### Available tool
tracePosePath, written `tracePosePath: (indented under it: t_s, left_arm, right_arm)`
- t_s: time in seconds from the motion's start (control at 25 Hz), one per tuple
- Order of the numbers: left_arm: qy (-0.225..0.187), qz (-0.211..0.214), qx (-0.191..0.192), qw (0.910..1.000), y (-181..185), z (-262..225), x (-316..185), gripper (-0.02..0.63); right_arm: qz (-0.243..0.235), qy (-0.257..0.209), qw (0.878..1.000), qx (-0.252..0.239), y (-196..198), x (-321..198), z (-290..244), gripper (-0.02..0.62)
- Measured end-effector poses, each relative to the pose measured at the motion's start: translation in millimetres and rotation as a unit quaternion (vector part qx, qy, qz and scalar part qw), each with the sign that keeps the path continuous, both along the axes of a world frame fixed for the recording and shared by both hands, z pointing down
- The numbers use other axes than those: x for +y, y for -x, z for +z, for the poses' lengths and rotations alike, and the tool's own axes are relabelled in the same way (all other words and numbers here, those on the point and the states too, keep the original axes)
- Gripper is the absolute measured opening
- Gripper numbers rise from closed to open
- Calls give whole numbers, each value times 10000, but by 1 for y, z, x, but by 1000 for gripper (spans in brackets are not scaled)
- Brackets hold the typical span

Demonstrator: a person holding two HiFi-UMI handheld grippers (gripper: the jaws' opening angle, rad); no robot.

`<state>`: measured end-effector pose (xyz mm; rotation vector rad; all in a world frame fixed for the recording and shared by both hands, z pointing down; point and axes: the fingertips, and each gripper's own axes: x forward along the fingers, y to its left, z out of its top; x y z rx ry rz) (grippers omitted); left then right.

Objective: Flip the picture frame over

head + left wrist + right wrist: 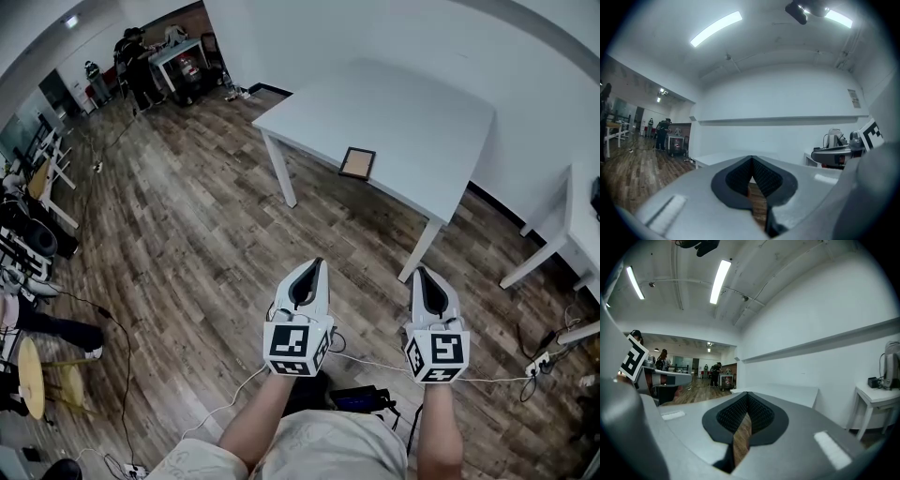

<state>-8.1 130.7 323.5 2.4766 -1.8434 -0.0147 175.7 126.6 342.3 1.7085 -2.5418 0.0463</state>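
Observation:
A small picture frame (pixel 357 163) with a dark border and a brown panel facing up lies on the white table (pixel 412 112), near its front edge. Both grippers hang over the wooden floor, well short of the table, side by side and pointing at it. My left gripper (pixel 320 262) is shut with nothing between its pads. My right gripper (pixel 418 270) is also shut and empty. In the left gripper view the jaws (pixel 751 159) meet at their tips, with the table (pixel 717 158) beyond them. The right gripper view shows the same closed tips (pixel 747 393).
A second white table (pixel 581 225) stands at the right. Cables and a power strip (pixel 539 361) lie on the floor to the right of my right gripper. Desks and people (pixel 141 66) are at the far back left. A round stool (pixel 33 375) stands at the left.

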Motion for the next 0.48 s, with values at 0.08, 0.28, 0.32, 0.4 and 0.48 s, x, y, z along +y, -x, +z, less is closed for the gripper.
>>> tracePosePath:
  t_s: [0.08, 0.28, 0.32, 0.4, 0.48]
  left_arm:
    - [12, 33, 33, 10000, 8, 2, -15, 1]
    - [34, 205, 92, 9997, 26, 3, -54, 1]
    - [29, 260, 96, 9996, 28, 3, -61, 1]
    - [13, 371, 105, 9993, 34, 1, -75, 1]
    - [1, 471, 116, 9988, 42, 1, -88, 1]
  right_arm:
    - [39, 25, 10000, 42, 8, -13, 2, 25]
    - [141, 96, 9998, 105, 32, -48, 3, 25]
    - [167, 104, 9998, 100, 37, -55, 3, 25]
    - [215, 117, 9996, 100, 48, -69, 2, 25]
    - [250, 129, 9995, 122, 62, -81, 2, 25]
